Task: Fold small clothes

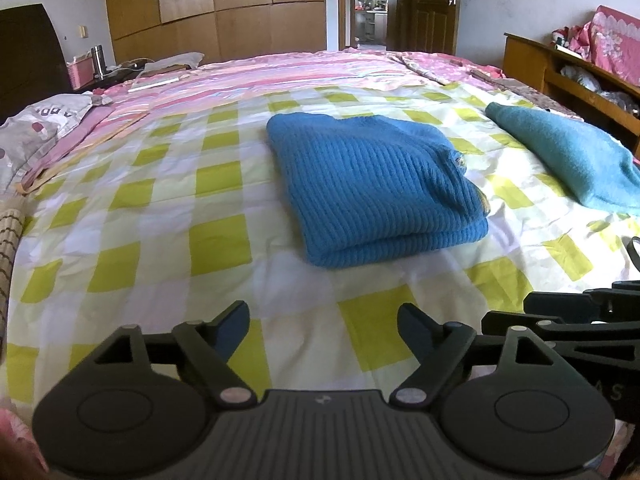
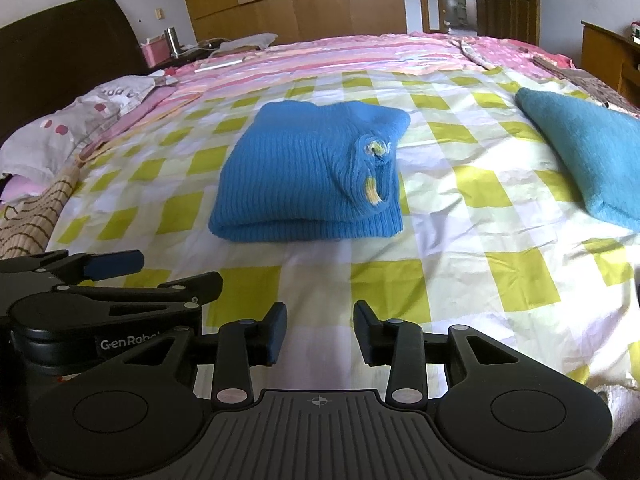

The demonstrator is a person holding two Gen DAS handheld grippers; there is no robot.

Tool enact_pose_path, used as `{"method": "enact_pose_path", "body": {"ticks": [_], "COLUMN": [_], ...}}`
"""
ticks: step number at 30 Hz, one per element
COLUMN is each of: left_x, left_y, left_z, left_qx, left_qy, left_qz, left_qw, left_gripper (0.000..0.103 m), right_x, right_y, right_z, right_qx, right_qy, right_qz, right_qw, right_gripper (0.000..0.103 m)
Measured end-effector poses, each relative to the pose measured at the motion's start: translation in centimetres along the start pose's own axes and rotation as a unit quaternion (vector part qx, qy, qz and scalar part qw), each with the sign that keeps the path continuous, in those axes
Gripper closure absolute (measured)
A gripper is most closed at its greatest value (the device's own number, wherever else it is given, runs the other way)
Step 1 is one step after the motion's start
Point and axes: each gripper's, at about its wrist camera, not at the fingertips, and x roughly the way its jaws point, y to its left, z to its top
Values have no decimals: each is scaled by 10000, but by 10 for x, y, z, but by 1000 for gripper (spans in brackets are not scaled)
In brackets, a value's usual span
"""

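Blue ribbed sweater (image 2: 308, 176) folded into a compact rectangle, lying flat on checked bedsheet (image 2: 440, 280), ahead of both sets of fingers, well apart from them. Fold edge facing the fingers, layers stacked neatly; collar with yellow-white trim tucked on top toward the right side. Looks finished for this item, judging by shape.

Left gripper (image 1: 322, 322): fingers spread wide, nothing between, hanging over bare sheet short of the sweater. Right gripper (image 2: 320, 330): fingers apart too, narrower gap, empty, also short of the sweater and roughly centred on it. The two grippers close side by side; each shows at the edge of the other's view.

Teal knit piece (image 1: 576, 160) further right of the fingers, beyond the sweater, apart from it. Seems folded or bundled too; partly cut off by the frame edge, so cannot tell fully.

Pink striped bedding (image 1: 280, 76) beyond the checked sheet, grey spotted pillow (image 1: 44, 124) far left, wardrobe (image 1: 216, 4) and open door (image 1: 434, 4) at back.

Left to do, probably: nothing on the blue one; no unfolded garment visible.
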Motion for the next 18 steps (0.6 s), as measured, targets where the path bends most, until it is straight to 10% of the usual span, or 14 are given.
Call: {"method": "enact_pose_path", "body": {"ticks": [18], "left_x": [-1], "left_y": [-1], "left_z": [-6], "left_qx": [-47], "left_qy": [139], "left_qz": [120], "left_qw": [9998], "left_gripper": [7], "right_x": [0], "right_y": [1], "right_z": [-8], "right_qx": [71], "right_qy": [22], "right_qz": [-47], "right_qw": [10000], "right_gripper": [65]}}
